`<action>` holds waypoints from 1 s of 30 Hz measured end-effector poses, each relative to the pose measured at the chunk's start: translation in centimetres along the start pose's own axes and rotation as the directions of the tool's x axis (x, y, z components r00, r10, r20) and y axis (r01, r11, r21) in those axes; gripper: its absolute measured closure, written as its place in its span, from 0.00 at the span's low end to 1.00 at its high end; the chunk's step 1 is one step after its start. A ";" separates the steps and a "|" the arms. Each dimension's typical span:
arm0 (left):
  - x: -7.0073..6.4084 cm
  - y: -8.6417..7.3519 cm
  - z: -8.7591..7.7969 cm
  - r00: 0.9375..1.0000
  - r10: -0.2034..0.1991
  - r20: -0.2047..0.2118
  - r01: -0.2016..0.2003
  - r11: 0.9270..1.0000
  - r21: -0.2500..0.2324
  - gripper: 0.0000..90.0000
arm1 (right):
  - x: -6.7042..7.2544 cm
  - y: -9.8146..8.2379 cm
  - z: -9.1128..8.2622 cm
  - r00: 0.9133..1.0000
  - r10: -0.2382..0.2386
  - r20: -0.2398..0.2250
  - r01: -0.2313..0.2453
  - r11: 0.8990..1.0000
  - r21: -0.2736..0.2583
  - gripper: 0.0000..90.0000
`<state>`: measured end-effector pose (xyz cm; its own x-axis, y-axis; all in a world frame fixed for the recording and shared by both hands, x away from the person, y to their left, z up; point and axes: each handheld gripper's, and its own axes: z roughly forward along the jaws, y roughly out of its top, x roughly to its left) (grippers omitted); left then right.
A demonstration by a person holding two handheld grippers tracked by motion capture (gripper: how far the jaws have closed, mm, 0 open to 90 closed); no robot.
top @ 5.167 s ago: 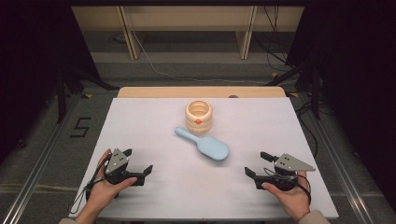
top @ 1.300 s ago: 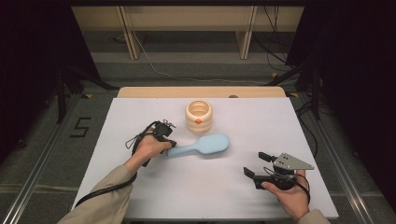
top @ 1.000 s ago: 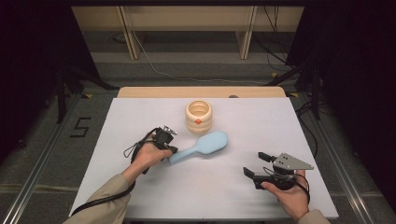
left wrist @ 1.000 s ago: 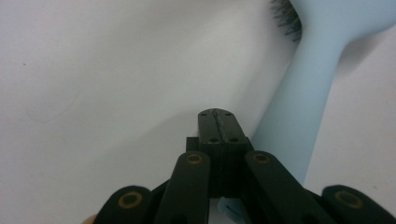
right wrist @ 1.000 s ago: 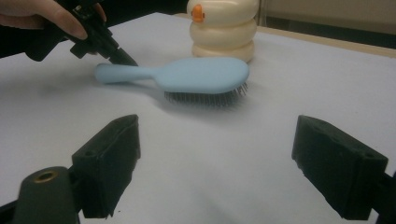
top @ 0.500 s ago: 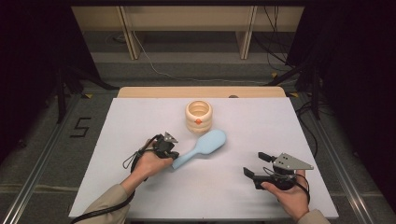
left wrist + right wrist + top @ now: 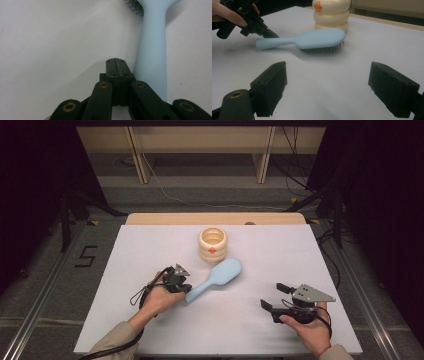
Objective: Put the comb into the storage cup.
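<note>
In the high view, a light blue hairbrush (image 7: 216, 280) lies slantwise on the white desk (image 7: 125, 270), its head just in front of a cream ringed holder (image 7: 212, 244) with an orange mark, its handle pointing toward the person's left hand. The left tool (image 7: 184, 287) sits against the side of the handle's end. The right tool (image 7: 270, 300) rests on the desk near the front edge, well apart from the brush, with a grey three-cornered plate on top.

In the left gripper view, the left tool (image 7: 117, 67) has its two black jaws pressed together with nothing between them. The hairbrush (image 7: 152, 50) handle runs along just beside the closed tips, touching or nearly so, and dark bristles show at the top.

In the right gripper view, the right tool (image 7: 327, 85) has its jaws spread wide and empty over bare desk. Beyond them the hairbrush (image 7: 312, 38) lies bristles down, the cream holder (image 7: 332, 13) behind it, and the left tool (image 7: 268, 32) meets the handle's end.
</note>
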<state>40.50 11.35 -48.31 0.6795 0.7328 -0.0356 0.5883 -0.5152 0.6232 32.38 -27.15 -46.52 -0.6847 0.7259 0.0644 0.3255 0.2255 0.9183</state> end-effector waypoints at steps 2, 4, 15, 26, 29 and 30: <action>0.1 -0.2 -0.1 1.000 0.007 0.002 -0.007 1.000 -0.010 0.96 | 0.0 0.0 0.0 1.000 -0.001 -0.001 0.001 1.000 0.000 0.18; 0.2 -0.2 -0.2 1.000 0.021 0.002 -0.021 1.000 -0.016 0.94 | 0.0 0.0 0.0 1.000 0.000 -0.001 0.000 1.000 0.000 0.18; 0.9 -1.1 -4.2 1.000 0.024 -0.009 -0.026 0.968 -0.248 0.48 | 0.1 0.0 -0.2 1.000 -0.007 -0.007 0.007 1.000 -0.004 0.18; 1.0 -3.2 -5.4 0.999 0.029 0.022 -0.021 0.954 -0.300 0.08 | 0.2 0.1 -0.2 1.000 -0.016 -0.009 0.016 1.000 -0.007 0.18; 0.8 -3.3 -5.3 0.999 0.052 0.011 -0.047 0.956 -0.290 0.02 | 0.1 0.1 -0.2 1.000 -0.026 -0.005 0.026 1.000 0.000 0.18; 0.7 -3.3 -5.3 0.998 0.062 0.012 -0.056 0.957 -0.284 0.00 | 0.1 0.0 -0.2 1.000 -0.027 -0.007 0.027 1.000 0.000 0.18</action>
<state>36.68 15.96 -46.26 0.7200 0.6939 -0.0064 0.4008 -0.4083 0.8202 32.19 -27.19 -46.40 -0.6977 0.7152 0.0420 0.3065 0.2450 0.9198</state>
